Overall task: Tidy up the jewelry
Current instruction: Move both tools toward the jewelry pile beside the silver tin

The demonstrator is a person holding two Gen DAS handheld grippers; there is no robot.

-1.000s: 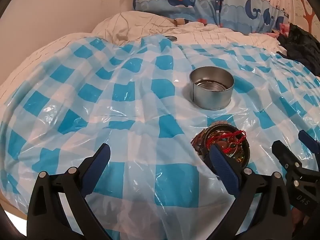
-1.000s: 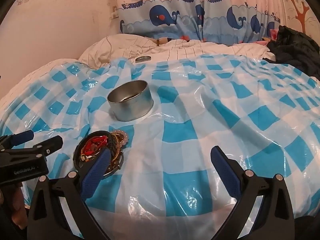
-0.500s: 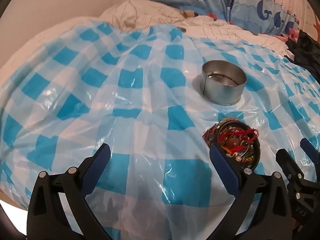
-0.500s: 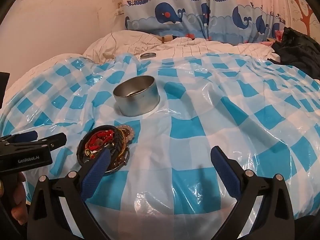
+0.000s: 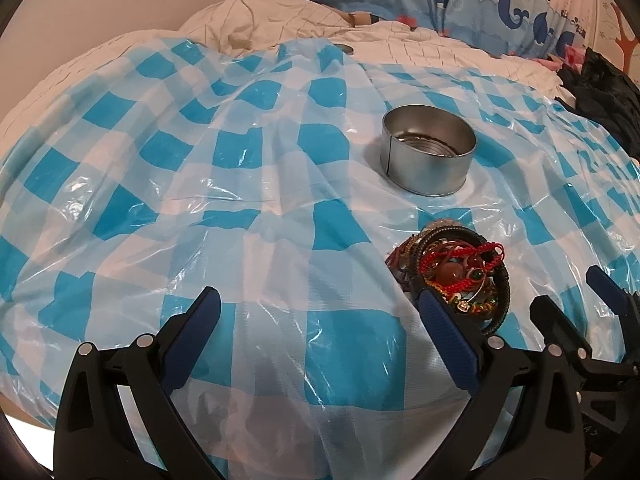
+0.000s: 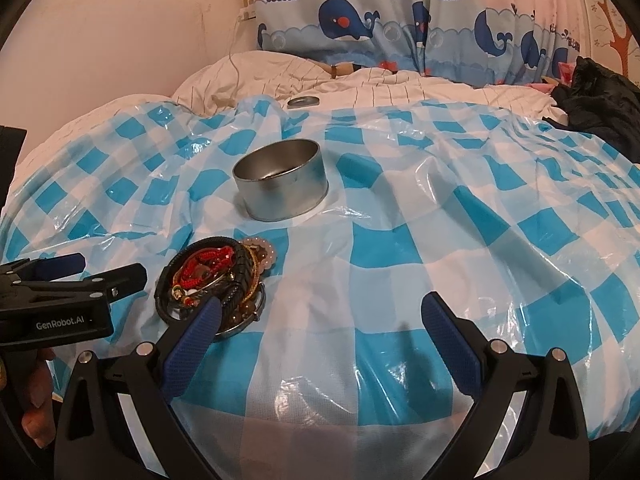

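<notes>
Covering most of a bed, a thin glossy plastic sheet (image 6: 400,248) in blue-and-white checks lies crumpled and creased, catching glare along its folds; under and beyond it shows a cream quilt (image 6: 400,88) with fine grid lines, bunched up toward the headboard end. Back wall pale pink, with a curtain (image 6: 400,28) printed with blue whales and small boats hanging across it; a dark heap of clothing (image 6: 600,96) sits at the far right edge of the bed. Round metal tin (image 5: 430,158), open-topped, upright on the sheet about mid-bed; a small flat metal lid (image 6: 303,101) lies well behind it on the quilt. Jewelry pile (image 5: 456,276) — black cord bangle ringing red thread bracelets, beads, gold-toned bits, all tangled — rests on the sheet just in front of the tin, near but apart from it. Left gripper (image 5: 320,332) low over the sheet, blue-padded fingers spread wide, nothing between them; its right finger overlaps the near edge of the pile in the left wrist view, contact not clear. Right gripper (image 6: 320,332) likewise spread wide and empty, its left finger overlapping the near side of the pile in its own view, the left tool visible at the frame's left edge
</notes>
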